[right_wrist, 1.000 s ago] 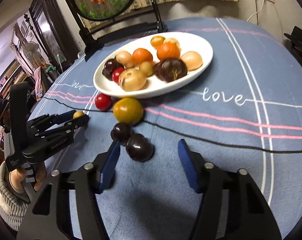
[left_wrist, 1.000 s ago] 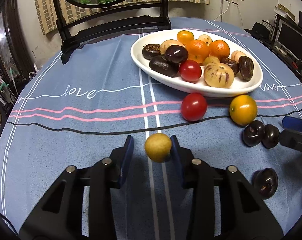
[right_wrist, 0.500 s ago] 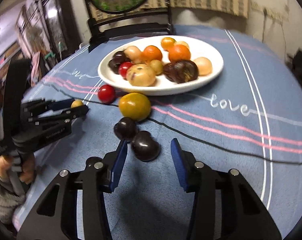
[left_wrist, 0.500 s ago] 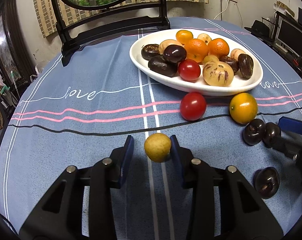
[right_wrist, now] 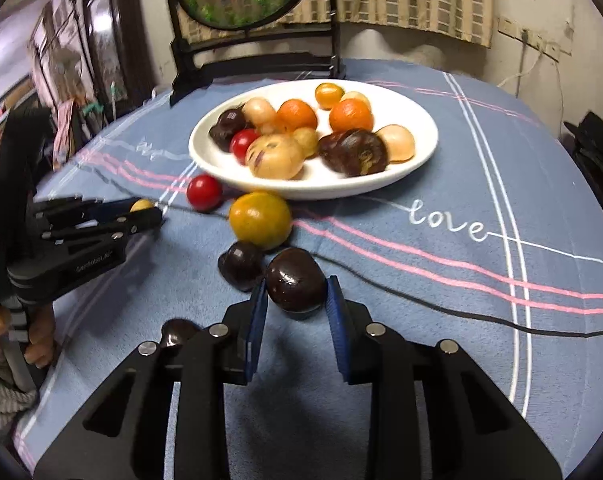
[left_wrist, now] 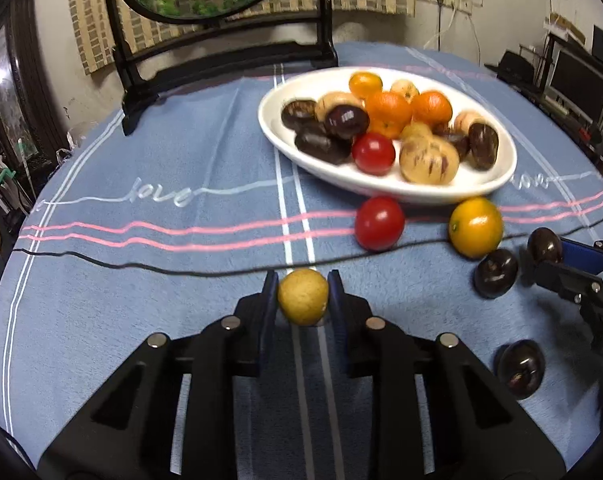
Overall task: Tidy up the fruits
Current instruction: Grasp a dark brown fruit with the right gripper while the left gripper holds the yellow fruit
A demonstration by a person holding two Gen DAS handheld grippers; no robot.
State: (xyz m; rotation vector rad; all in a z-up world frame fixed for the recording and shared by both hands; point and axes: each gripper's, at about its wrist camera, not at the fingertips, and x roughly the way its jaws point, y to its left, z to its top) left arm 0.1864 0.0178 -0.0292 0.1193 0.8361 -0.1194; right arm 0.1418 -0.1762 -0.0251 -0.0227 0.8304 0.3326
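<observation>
A small yellow fruit (left_wrist: 303,297) sits between the blue pads of my left gripper (left_wrist: 303,300), which is shut on it just above the blue cloth. My right gripper (right_wrist: 296,300) is shut on a dark purple fruit (right_wrist: 295,285). The white oval plate (left_wrist: 381,190) behind holds several fruits: oranges, dark ones, a red tomato, pale speckled ones. Loose on the cloth lie a red tomato (left_wrist: 379,223), an orange-yellow fruit (left_wrist: 476,227) and two more dark fruits (left_wrist: 496,273), (left_wrist: 520,368). The right wrist view shows the left gripper (right_wrist: 151,211) at the left with the yellow fruit (right_wrist: 140,205).
The round table wears a blue cloth (left_wrist: 141,280) with pink stripes and "love" lettering. A black stand with a round picture (left_wrist: 221,40) rises at the far edge. A hand (right_wrist: 5,340) holds the left gripper's handle. Furniture crowds the room's right side.
Both grippers closed: the left pads came in onto the yellow fruit, the right pads narrowed from wide apart onto the dark fruit. The right view shifted slightly toward the fruit.
</observation>
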